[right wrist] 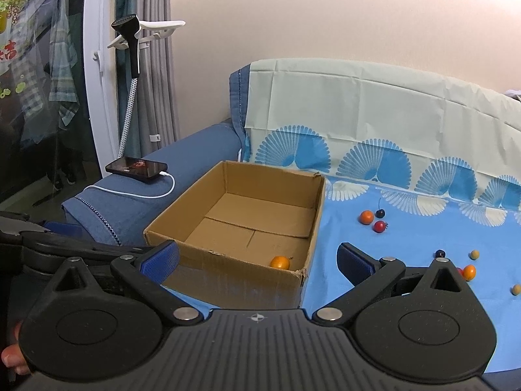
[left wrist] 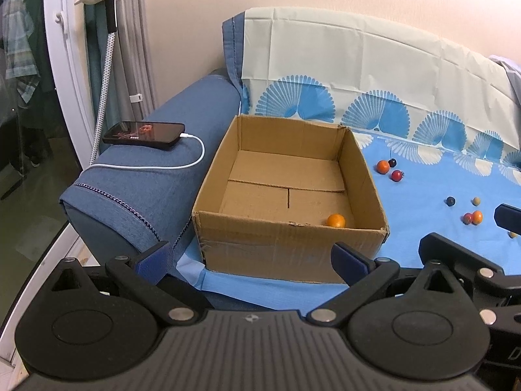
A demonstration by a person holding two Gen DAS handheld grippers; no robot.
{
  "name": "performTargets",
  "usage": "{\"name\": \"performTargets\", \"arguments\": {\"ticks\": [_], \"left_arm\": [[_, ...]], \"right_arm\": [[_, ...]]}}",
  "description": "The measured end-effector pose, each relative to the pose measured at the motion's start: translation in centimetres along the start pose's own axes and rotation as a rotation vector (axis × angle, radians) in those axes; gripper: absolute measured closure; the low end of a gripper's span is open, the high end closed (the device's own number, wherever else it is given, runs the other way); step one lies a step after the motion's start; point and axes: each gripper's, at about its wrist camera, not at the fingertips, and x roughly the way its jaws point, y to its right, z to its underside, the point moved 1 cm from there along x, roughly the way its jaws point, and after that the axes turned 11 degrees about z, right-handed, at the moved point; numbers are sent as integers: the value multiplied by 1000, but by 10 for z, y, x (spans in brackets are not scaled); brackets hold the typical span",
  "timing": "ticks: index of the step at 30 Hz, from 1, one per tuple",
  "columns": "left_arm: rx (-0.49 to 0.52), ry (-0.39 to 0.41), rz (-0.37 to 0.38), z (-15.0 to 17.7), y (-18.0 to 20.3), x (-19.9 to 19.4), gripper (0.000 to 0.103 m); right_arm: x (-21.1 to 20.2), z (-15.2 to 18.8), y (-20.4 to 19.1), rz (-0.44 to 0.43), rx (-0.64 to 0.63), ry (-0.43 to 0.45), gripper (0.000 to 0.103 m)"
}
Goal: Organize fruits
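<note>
An open cardboard box [left wrist: 286,244] [right wrist: 228,280] sits on the blue cloth [left wrist: 423,195] [right wrist: 407,234] over the sofa seat. One orange fruit [left wrist: 336,220] [right wrist: 280,262] lies in its near right corner. Right of the box, loose on the cloth, are an orange fruit [left wrist: 383,166] [right wrist: 367,217], a dark cherry [left wrist: 393,162] [right wrist: 380,212], a red fruit [left wrist: 396,175] [right wrist: 379,226], a dark berry [left wrist: 450,201] [right wrist: 440,253] and another orange fruit [left wrist: 477,217] [right wrist: 469,272]. My left gripper [left wrist: 252,259] and right gripper [right wrist: 257,259] hover open and empty before the box.
A phone [left wrist: 144,133] [right wrist: 136,169] on a white charging cable [left wrist: 195,159] lies on the blue sofa arm [left wrist: 146,189] left of the box. A garment steamer [left wrist: 109,6] and curtains stand further left. Small tan fruits [right wrist: 474,254] rest far right.
</note>
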Motion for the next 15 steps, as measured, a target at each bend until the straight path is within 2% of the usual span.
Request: {"name": "performTargets", "arguments": {"ticks": [15], "left_arm": [[8, -13, -5, 0, 0, 6, 0]], "right_arm": [[5, 2, 2, 3, 19, -12, 1]]}}
